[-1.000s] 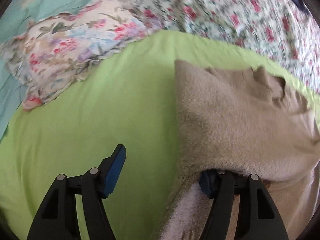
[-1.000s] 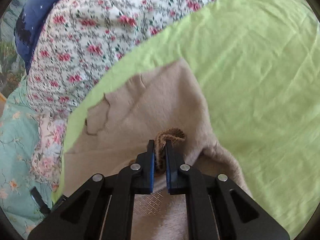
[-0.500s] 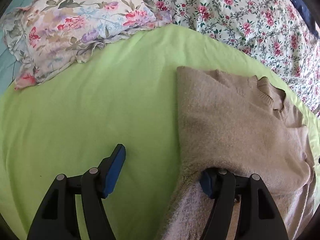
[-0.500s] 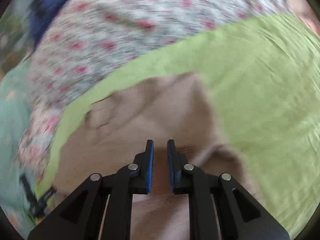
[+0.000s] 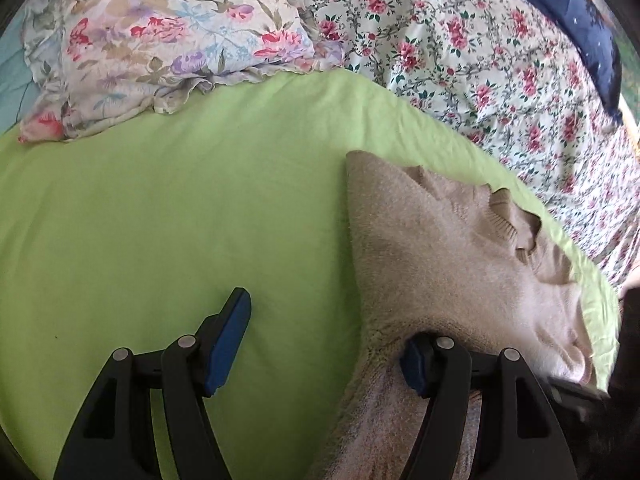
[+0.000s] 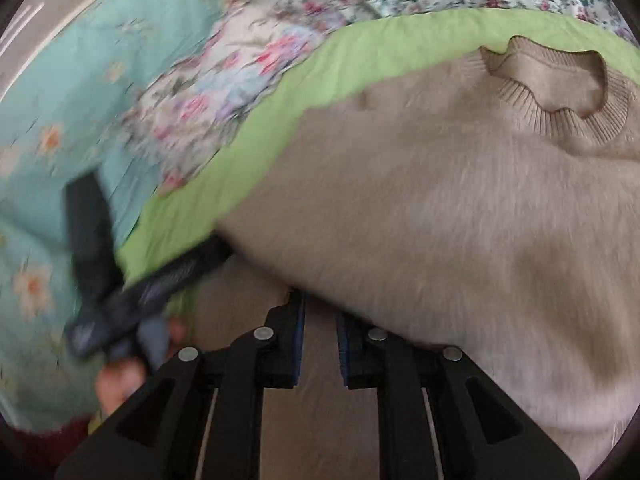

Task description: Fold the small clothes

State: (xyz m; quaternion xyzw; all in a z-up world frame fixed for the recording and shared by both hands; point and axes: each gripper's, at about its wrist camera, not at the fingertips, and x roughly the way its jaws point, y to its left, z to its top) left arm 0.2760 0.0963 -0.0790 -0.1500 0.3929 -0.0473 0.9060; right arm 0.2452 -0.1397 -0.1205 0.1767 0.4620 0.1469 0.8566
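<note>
The left gripper (image 5: pixel 324 344) is held wide apart, one finger hidden under the beige sweater (image 5: pixel 448 264). The right gripper (image 6: pixel 320 336) is seen narrowly apart at the lower centre, with nothing clamped.

A bed carries everything here, covered by a lime-green sheet (image 5: pixel 168 208) that lies mostly smooth with faint creases. Directly on the sheet lies a beige knitted sweater (image 5: pixel 440 264), spread flat toward the sheet's right side in the left wrist view, its ribbed neckline (image 6: pixel 560 92) toward the far edge. Along that far edge a floral pillow (image 5: pixel 160 40) with a frilled border rests on the sheet's corner, and beside it a white quilt with small red flowers (image 5: pixel 480 60) overlaps the green. A dark blue cloth (image 5: pixel 580 28) lies beyond the quilt. Turquoise flowered bedding (image 6: pixel 60 120), blurred, probably lies under the sheet's left edge.
</note>
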